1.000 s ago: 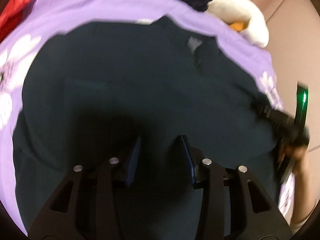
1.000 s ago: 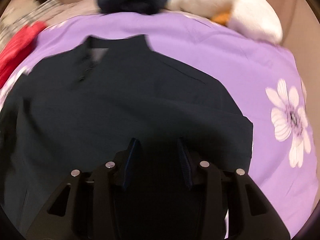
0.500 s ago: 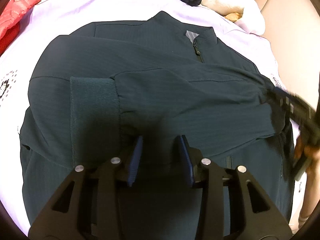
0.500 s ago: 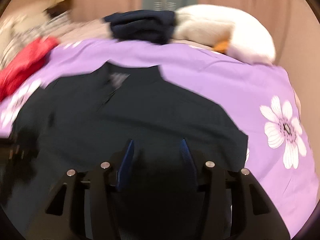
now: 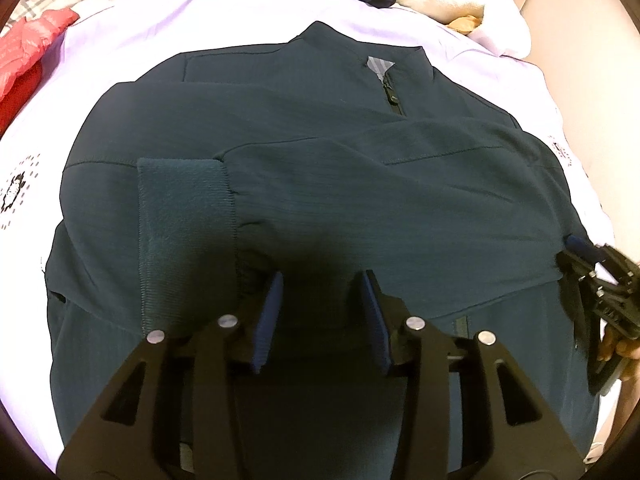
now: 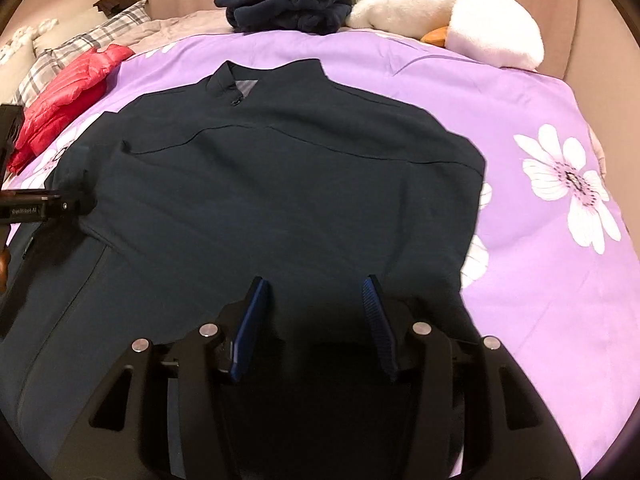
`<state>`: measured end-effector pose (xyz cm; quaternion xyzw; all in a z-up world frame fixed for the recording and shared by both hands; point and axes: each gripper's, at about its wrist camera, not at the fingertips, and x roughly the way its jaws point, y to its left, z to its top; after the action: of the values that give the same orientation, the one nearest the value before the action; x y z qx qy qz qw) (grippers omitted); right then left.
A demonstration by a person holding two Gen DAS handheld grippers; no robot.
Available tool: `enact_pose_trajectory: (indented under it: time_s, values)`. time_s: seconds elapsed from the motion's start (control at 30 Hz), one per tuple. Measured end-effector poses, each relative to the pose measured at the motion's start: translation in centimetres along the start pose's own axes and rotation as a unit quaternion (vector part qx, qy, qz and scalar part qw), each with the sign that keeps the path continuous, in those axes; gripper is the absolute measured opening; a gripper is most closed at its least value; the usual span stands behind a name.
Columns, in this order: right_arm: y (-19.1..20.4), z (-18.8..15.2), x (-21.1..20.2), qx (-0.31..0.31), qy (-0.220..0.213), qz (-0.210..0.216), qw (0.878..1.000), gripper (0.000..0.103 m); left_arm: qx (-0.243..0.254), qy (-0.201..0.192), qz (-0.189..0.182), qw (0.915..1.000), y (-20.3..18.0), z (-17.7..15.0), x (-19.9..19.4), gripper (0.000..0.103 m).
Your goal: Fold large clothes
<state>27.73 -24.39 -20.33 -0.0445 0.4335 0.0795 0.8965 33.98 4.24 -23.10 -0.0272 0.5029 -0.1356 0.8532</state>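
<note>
We see a dark teal jacket (image 5: 320,184) lying face-up and flat on a bed covered by a purple floral sheet (image 6: 540,128), its collar toward the far end and its zip closed. Both sleeves are folded across the chest, and the ribbed cuff (image 5: 182,216) of one sleeve lies on the jacket's left half in the left wrist view. Our left claw (image 5: 322,312) hovers above the jacket's lower front, its jaws opening with nothing between them. Our right claw (image 6: 316,320) also hangs over the hem area, jaws apart and empty. Beyond the collar sit a folded navy garment (image 6: 288,4) and a white plush toy (image 6: 448,12); a red puffer jacket (image 6: 68,92) lies at the sheet's left edge.
</note>
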Motion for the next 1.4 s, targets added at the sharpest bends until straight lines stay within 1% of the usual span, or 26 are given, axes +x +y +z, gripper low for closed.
enact_pose_trajectory:
  time_s: [0.03, 0.1, 0.17, 0.2, 0.3, 0.4, 0.47, 0.53, 0.6, 0.67, 0.7, 0.77, 0.83, 0.9, 0.97, 1.07, 1.27, 1.4]
  values:
    - [0.0, 0.0, -0.4, 0.001, -0.004, -0.002, 1.000, 0.051, 0.002, 0.000, 0.002, 1.0000, -0.1, -0.1, 0.0, 0.043]
    - [0.2, 0.6, -1.6, 0.005, -0.032, 0.008, 0.999, 0.052, 0.007, -0.001, 0.007, 1.0000, -0.2, -0.1, 0.1, 0.044]
    - [0.4, 1.2, -2.0, 0.009, -0.052, 0.012, 0.999, 0.057, 0.009, 0.000, 0.010, 0.9999, -0.3, -0.1, 0.1, 0.044]
    - [0.4, 1.4, -1.9, 0.012, -0.055, 0.008, 0.998, 0.058, 0.007, 0.001, 0.011, 0.9999, -0.3, -0.1, 0.1, 0.044]
    - [0.0, 1.8, -0.5, 0.025, -0.040, 0.002, 0.999, 0.058, 0.008, 0.003, 0.012, 0.9999, -0.3, -0.1, 0.0, 0.044]
    - [-0.6, 1.0, 1.3, 0.037, -0.003, -0.008, 0.999, 0.058, 0.008, 0.005, 0.011, 0.9999, -0.3, 0.0, 0.1, 0.044]
    - [-1.0, 0.2, 1.3, 0.041, -0.005, -0.002, 0.999, 0.058, 0.008, 0.005, 0.012, 0.9999, -0.3, -0.1, 0.0, 0.044]
    - [-1.3, -0.2, 0.6, 0.047, -0.005, -0.005, 0.999, 0.058, 0.006, 0.005, 0.015, 0.9999, -0.4, -0.2, -0.2, 0.044]
    - [-1.4, -0.5, -0.2, 0.051, -0.003, -0.012, 0.999, 0.058, 0.004, 0.003, 0.012, 0.9999, -0.5, -0.5, -0.9, 0.050]
    - [-1.2, -0.9, -1.6, 0.051, -0.009, -0.016, 0.999, 0.058, 0.006, -0.003, 0.007, 1.0000, -0.9, -0.9, -1.8, 0.064]
    - [-1.1, -1.2, -2.3, 0.052, -0.014, -0.015, 0.998, 0.058, 0.013, -0.008, 0.008, 0.9999, -1.3, -1.2, -2.6, 0.067]
    - [-0.7, -2.1, -4.1, 0.059, -0.023, -0.008, 0.998, 0.063, 0.026, -0.015, 0.022, 0.9993, -2.0, -1.9, -3.9, 0.083]
    - [-0.1, -3.3, -5.8, 0.072, -0.030, -0.001, 0.997, 0.069, 0.036, -0.021, 0.032, 0.9986, -2.6, -3.1, -5.2, 0.084]
    - [0.7, -4.3, -7.1, 0.081, -0.032, 0.013, 0.996, 0.069, 0.043, -0.023, 0.034, 0.9982, -3.1, -4.4, -6.7, 0.084]
    - [1.6, -5.3, -8.1, 0.082, -0.030, 0.021, 0.996, 0.075, 0.046, -0.027, 0.044, 0.9976, -3.5, -5.8, -8.0, 0.087]
    - [3.4, -6.4, -9.4, 0.070, -0.028, 0.024, 0.997, 0.080, 0.049, -0.036, 0.047, 0.9970, -4.0, -8.0, -10.0, 0.091]
    - [7.6, -7.5, -10.7, 0.052, -0.026, 0.058, 0.997, 0.082, 0.049, -0.038, 0.051, 0.9968, -4.3, -11.6, -11.8, 0.091]
    - [10.1, -8.3, -10.7, 0.036, -0.021, 0.059, 0.997, 0.082, 0.053, -0.035, 0.061, 0.9962, -4.7, -14.1, -12.2, 0.091]
